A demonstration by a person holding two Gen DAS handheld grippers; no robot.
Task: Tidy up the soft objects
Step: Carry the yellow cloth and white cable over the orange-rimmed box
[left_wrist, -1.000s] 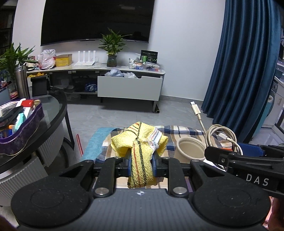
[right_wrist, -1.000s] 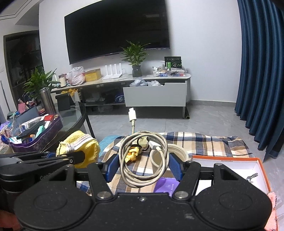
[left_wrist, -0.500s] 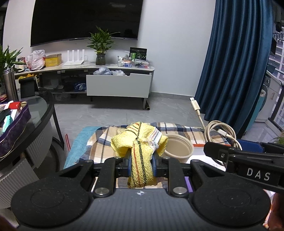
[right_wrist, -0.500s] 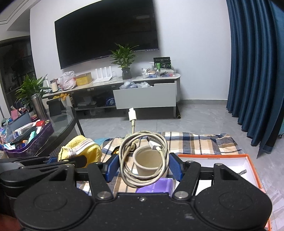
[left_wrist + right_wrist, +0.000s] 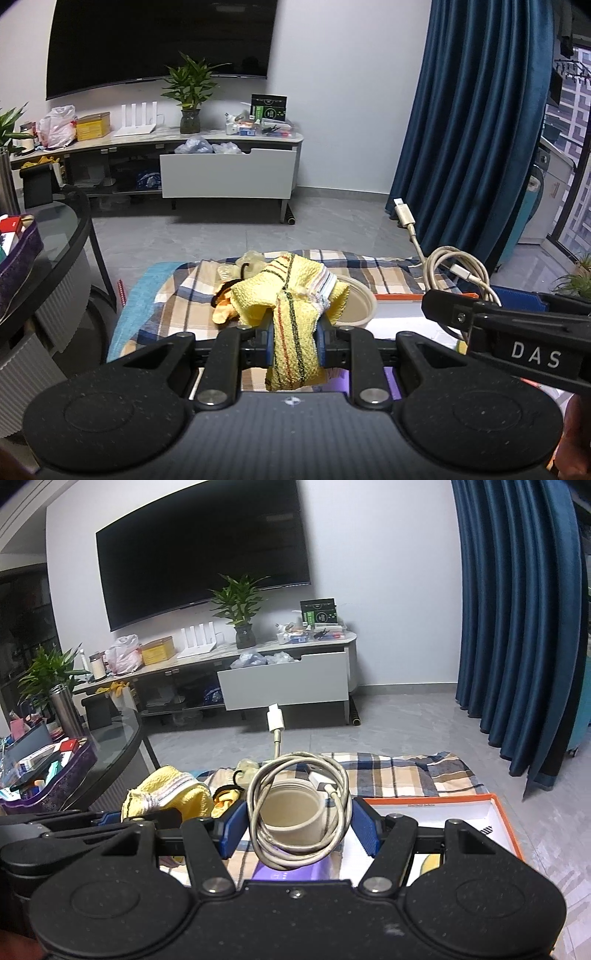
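Open grey floor lies at 12 o'clock beyond the plaid cloth (image 5: 373, 271); a glass table edge (image 5: 86, 236) crowds 9 o'clock and blue curtains (image 5: 469, 129) close off 2 o'clock. The left gripper (image 5: 295, 341) is pinched tight on a crumpled yellow striped towel (image 5: 295, 314), held above the cloth at centre. The right gripper (image 5: 299, 829) grips a coiled white charging cable (image 5: 299, 812) across its wide-set pads, over a cream cup (image 5: 291, 818), with an orange-rimmed box (image 5: 502, 812) at 3 o'clock.

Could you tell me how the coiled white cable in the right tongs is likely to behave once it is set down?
The coiled cable probably springs looser, since only the right tongs squeeze its loops. Its plug end stands stiffly upright, so it may flop sideways. It looks light, likely to slide off the cup rim.
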